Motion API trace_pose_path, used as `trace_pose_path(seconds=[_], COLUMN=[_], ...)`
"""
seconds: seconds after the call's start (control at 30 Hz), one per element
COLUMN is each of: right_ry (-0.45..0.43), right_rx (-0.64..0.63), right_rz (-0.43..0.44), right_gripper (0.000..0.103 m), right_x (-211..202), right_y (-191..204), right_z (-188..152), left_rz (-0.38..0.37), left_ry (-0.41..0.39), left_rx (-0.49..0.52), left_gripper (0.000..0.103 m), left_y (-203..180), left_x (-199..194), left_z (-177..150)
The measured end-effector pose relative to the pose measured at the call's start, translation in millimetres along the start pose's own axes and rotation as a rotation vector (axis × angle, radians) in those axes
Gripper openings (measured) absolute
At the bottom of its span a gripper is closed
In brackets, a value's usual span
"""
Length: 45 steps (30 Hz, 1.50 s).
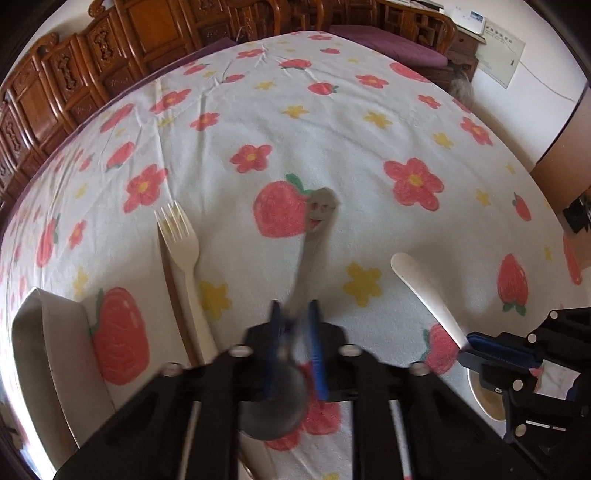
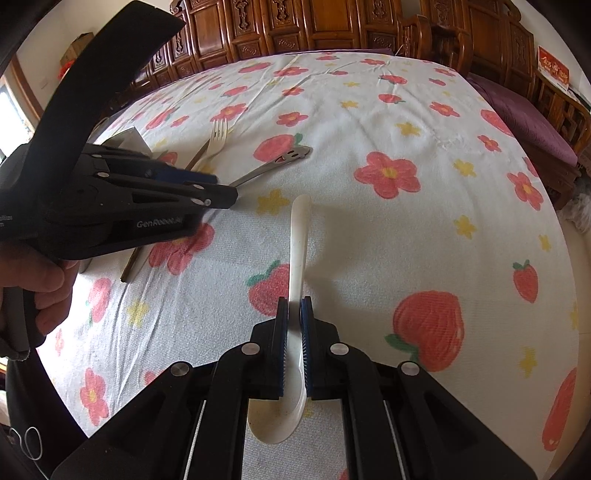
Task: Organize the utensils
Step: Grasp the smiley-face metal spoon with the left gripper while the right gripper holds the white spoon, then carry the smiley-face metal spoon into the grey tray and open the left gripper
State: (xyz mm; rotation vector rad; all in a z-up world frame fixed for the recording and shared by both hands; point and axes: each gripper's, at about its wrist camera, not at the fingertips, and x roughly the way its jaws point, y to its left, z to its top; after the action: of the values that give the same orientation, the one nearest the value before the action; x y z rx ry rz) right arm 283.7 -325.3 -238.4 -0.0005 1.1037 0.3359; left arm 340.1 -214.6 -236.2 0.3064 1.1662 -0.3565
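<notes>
My left gripper is shut on a metal spoon with a smiley-face handle end; its bowl sits under the gripper body. The left gripper also shows in the right wrist view, with the metal spoon pointing away. My right gripper is shut on a white spoon, handle pointing forward, bowl near the gripper body. The right gripper also shows in the left wrist view, holding the white spoon. A cream plastic fork lies on the cloth at left, beside a brown chopstick.
The table carries a white cloth with strawberries and flowers. A grey-white box stands at the left near edge. Carved wooden chairs line the far side. A purple-cushioned bench stands at right.
</notes>
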Motion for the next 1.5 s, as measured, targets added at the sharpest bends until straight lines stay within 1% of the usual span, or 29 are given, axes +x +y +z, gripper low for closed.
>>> trace_pose_path(seconds=[0.1, 0.2, 0.43, 0.53, 0.67, 0.9, 1.23, 1.5], right_ry=[-0.001, 0.001, -0.012, -0.033, -0.075, -0.141, -0.203, -0.212], right_rx=[0.004, 0.006, 0.001, 0.006, 0.003, -0.009, -0.029, -0.051], right_rz=[0.002, -0.001, -0.030, -0.028, -0.021, -0.012, 0.002, 0.030], right_gripper=[0.009, 0.009, 0.008, 0.008, 0.008, 0.008, 0.008, 0.008], right_x=[0, 0, -3, -9, -23, -41, -62, -67], right_y=[0, 0, 2, 2, 8, 19, 37, 53], right_z=[0, 0, 0, 2, 6, 12, 18, 18], left_rz=[0.015, 0.023, 0.030, 0.033, 0.020, 0.019, 0.030, 0.055], left_ry=[0.018, 0.020, -0.037, -0.068, -0.091, -0.144, -0.197, -0.222], left_rx=[0.002, -0.005, -0.014, -0.005, -0.010, 0.003, -0.015, -0.053], left_gripper=[0.006, 0.005, 0.005, 0.005, 0.005, 0.005, 0.005, 0.005], left_y=[-2, -2, 2, 1, 3, 6, 29, 59], left_x=[-1, -3, -25, -39, -54, -86, -122, -139], left_z=[-2, -7, -18, -22, -24, -39, -62, -78])
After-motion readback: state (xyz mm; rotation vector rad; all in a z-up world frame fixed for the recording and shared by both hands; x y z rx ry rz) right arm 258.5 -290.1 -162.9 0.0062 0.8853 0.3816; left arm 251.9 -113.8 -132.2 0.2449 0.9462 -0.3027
